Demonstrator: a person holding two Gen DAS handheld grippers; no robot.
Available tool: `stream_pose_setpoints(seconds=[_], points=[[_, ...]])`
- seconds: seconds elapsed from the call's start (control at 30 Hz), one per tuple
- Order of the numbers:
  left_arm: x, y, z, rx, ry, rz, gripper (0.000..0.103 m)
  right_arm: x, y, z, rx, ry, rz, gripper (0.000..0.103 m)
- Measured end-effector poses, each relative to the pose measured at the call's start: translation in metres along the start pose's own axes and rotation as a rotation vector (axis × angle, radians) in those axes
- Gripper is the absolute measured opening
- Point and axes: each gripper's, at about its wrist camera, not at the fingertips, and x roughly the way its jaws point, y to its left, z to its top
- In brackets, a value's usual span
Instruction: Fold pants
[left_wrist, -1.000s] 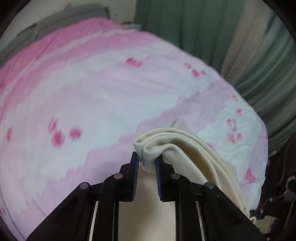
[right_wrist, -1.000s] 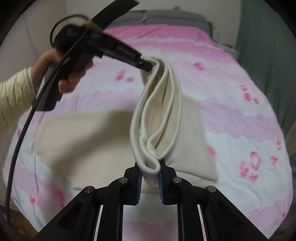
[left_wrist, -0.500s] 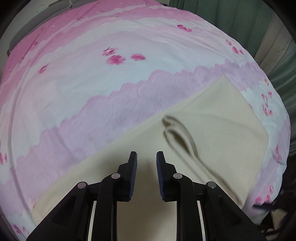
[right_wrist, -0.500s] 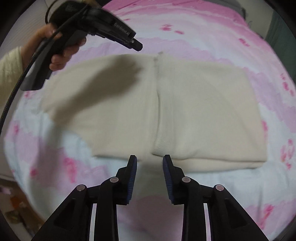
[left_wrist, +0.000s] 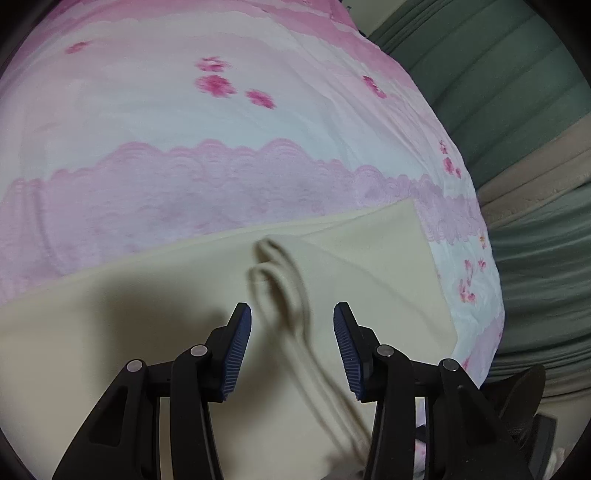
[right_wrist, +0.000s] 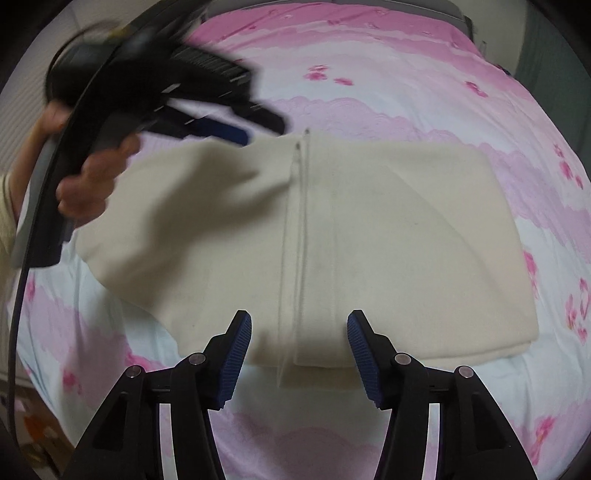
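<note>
Folded pants (right_wrist: 369, 240) lie beyond right tool (right_wrist: 299, 347)

Cream pants (right_wrist: 388, 236); pink-white banded bedspread (left_wrist: 221, 147), flower print; green curtain (left_wrist: 498, 74).

Bedroom setting, dim indoor light.
A bed (left_wrist: 221, 155) with a pink-and-white floral bedspread (right_wrist: 406, 96) fills both views; green curtains (left_wrist: 498, 92) hang just beside it.

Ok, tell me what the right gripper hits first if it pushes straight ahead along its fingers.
Most likely the cream pants: the open right gripper points at their near edge, about where the ribbed band ends. Depth is unclear; it may touch the pink bedspread first.
</note>
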Motion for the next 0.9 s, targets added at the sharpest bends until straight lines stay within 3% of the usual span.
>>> stream_pose_setpoints(seconds=[0.3,0.4,0.6,0.67,0.73,0.9], points=[[0.043,-0.001,0.007,-0.066,0.082,-0.015,0.036,0.017,-0.013,-0.007,0.055,0.033,-0.011,0.047],[0.050,-0.004,0.006,-0.044,0.091,-0.009,0.036,0.018,-0.011,-0.007,0.041,0.032,-0.023,0.047],[0.053,0.003,0.009,-0.091,0.084,-0.027,0.036,0.023,0.003,-0.006,-0.030,0.030,-0.079,0.046],[0.049,0.004,0.011,-0.088,0.071,-0.023,0.036,0.030,0.004,-0.004,-0.032,0.046,-0.104,0.038],[0.046,0.006,0.011,-0.090,0.061,-0.026,0.036,0.032,0.006,-0.006,-0.032,0.068,-0.094,0.022],[0.052,0.009,0.010,-0.106,0.055,-0.008,0.032,0.022,0.008,-0.024,0.007,0.086,-0.090,0.018]])
